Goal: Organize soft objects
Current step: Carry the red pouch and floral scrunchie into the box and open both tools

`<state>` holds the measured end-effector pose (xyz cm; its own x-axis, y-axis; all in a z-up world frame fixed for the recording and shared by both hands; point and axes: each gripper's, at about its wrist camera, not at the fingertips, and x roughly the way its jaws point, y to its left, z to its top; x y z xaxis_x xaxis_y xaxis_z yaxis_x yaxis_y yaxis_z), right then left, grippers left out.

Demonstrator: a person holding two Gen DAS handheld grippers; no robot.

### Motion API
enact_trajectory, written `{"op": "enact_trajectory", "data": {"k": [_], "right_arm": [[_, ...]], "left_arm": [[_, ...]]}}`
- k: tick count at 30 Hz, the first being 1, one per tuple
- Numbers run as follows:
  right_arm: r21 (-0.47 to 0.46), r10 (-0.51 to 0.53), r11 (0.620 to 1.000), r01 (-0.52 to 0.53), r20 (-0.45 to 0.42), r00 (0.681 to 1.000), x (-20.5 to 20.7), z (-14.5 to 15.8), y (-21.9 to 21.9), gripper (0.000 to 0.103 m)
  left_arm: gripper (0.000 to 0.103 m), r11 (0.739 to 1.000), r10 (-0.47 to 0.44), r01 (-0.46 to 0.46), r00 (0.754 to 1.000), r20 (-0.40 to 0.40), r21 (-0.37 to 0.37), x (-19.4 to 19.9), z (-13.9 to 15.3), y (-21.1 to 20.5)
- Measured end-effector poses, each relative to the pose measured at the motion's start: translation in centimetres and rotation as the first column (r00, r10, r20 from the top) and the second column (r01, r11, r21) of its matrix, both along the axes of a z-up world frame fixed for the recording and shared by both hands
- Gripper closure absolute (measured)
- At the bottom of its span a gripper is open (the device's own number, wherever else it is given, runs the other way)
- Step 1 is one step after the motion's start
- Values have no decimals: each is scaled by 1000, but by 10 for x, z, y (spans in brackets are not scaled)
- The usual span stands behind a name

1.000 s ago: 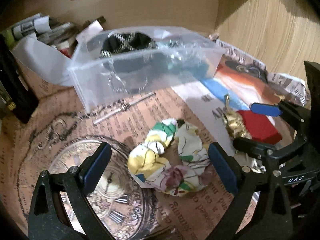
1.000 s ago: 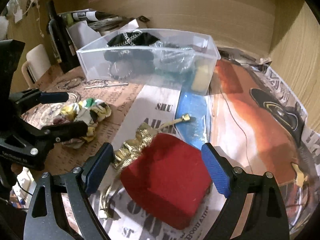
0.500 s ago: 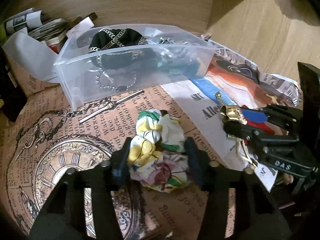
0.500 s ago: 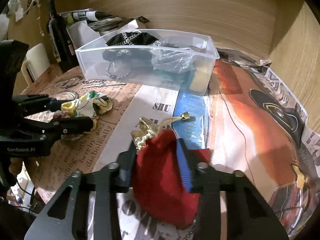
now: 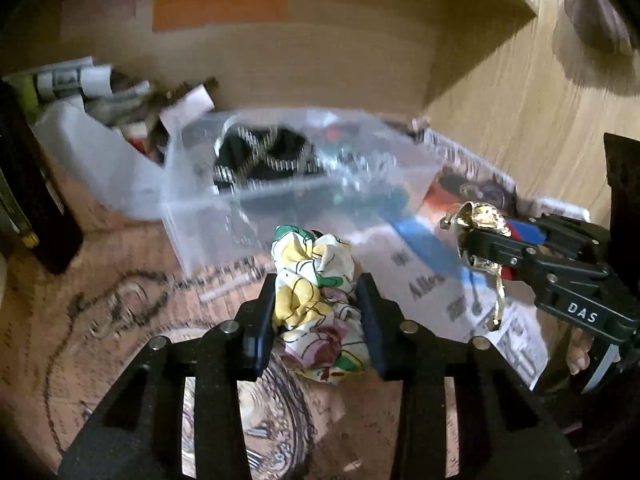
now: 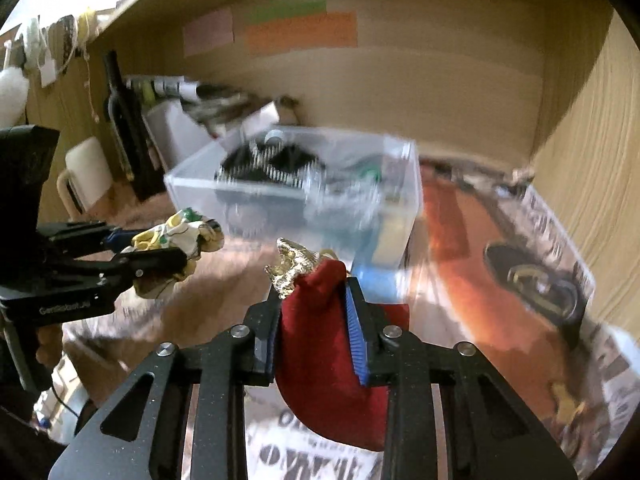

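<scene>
The left gripper (image 5: 316, 312) has its jaws closed tight on a floral fabric scrunchie (image 5: 314, 304), the bunched cloth bulging out above and below the pads. From the right wrist view the same scrunchie (image 6: 176, 240) hangs in front of the clear plastic bin (image 6: 296, 184), on the bin's left side and clear of the surface. The right gripper (image 6: 314, 320) has its jaws pressed together on a red velvet pouch (image 6: 320, 344), whose gold lining (image 6: 292, 268) flares from the open mouth just above the pads; the pouch's rounded bottom sags below the jaws. In the left wrist view the right gripper (image 5: 500, 240) shows to the right of the bin, with the gold mouth of the pouch (image 5: 480, 216) and a gold drawstring (image 5: 498, 300) dangling beneath it.

The bin (image 5: 280, 200) stands on the paper-covered surface (image 5: 100, 320), in front of the wooden back wall (image 6: 400, 80). Inside it lies a black item with a silver chain (image 5: 260, 152), toward the bin's left end; the other contents are too blurred to name. Left of the bin stand a dark bottle (image 6: 120, 120) and a white container of rolled papers (image 5: 80, 144). Coloured paper strips (image 6: 300, 32) are stuck on the wall above the bin. Both views are motion-blurred.
</scene>
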<state>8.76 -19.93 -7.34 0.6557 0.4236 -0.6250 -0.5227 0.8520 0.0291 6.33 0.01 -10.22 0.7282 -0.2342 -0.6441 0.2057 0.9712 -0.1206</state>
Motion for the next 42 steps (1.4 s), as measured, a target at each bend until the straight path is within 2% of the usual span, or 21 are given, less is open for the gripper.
{"op": "enact_trajectory", "data": {"k": [10, 20, 28, 35, 40, 42], "right_arm": [[67, -11, 998, 4, 99, 995, 35, 44, 5, 77], [77, -17, 997, 5, 159, 987, 77, 64, 25, 77], [51, -22, 999, 17, 99, 995, 115, 42, 48, 76], [12, -1, 1000, 1, 31, 1000, 135, 21, 61, 76], [-25, 21, 999, -21, -13, 1000, 142, 6, 71, 74], [-41, 26, 999, -27, -28, 999, 144, 1, 73, 69]], "left_arm": [[65, 998, 66, -66, 986, 154, -6, 14, 52, 13], [65, 991, 126, -130, 972, 201, 9, 57, 75, 25], [65, 984, 170, -175, 974, 149, 22, 100, 62, 32], [65, 983, 181, -183, 982, 54, 32, 131, 34, 36], [64, 983, 181, -180, 983, -11, 23, 145, 17, 40], [63, 984, 178, -177, 984, -30, 30, 148, 12, 40]]}}
